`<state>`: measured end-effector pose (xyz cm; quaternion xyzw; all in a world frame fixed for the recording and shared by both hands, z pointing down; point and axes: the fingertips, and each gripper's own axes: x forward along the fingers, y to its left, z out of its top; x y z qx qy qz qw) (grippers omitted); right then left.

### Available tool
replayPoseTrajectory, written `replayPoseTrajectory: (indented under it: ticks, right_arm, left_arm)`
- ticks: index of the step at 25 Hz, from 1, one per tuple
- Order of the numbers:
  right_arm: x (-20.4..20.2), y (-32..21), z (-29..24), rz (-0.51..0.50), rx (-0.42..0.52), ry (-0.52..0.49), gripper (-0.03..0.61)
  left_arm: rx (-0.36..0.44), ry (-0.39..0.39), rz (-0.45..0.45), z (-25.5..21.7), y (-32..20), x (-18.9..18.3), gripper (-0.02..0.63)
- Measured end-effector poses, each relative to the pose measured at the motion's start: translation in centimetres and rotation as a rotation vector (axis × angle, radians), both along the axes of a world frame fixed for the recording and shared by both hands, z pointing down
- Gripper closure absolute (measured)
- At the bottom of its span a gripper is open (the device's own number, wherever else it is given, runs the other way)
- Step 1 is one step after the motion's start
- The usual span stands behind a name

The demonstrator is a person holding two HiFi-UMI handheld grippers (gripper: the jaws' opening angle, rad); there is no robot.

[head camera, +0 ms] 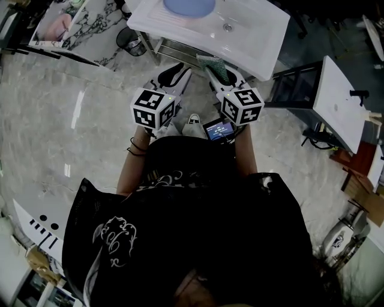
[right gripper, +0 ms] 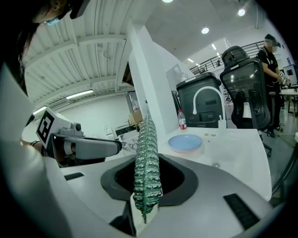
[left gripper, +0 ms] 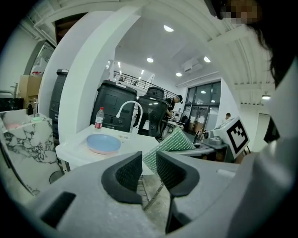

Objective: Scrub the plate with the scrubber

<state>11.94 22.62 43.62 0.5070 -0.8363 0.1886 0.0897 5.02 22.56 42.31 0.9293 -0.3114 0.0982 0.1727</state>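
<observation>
A light blue plate (head camera: pixel 189 6) (left gripper: pixel 103 142) (right gripper: pixel 185 142) lies on the white sink counter (head camera: pixel 180 30) (left gripper: pixel 77 151) (right gripper: pixel 237 148) ahead of me. The green textured scrubber (head camera: pixel 215 65) (left gripper: pixel 172 142) (right gripper: pixel 147 158) stands on edge in my right gripper (head camera: pixel 223 75) (right gripper: pixel 148 181), whose jaws are shut on it. My left gripper (head camera: pixel 171 75) (left gripper: pixel 149 169) is beside it, short of the counter's near edge. Its dark ribbed pads (left gripper: pixel 128 174) stand apart with nothing between them. Both grippers are short of the plate and apart from it.
A white faucet (left gripper: pixel 128 111) (right gripper: pixel 205 100) and a red-capped bottle (left gripper: pixel 98 117) (right gripper: pixel 182 119) stand behind the plate, with the drain (head camera: pixel 227 27) to its right. A black bin (head camera: pixel 131 42) and marble panels (head camera: pixel 90 24) are at left, a white table (head camera: pixel 339 102) at right.
</observation>
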Motion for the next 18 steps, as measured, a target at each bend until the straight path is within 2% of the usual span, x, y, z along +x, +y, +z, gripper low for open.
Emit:
replayPoseTrajectory:
  ticks: [18]
  right_arm:
    - [-0.6, 0.6, -0.2, 0.054, -0.002, 0.021, 0.489]
  left_arm:
    - [0.007, 0.033, 0.034, 0.1, 0.0, -1.4, 0.506]
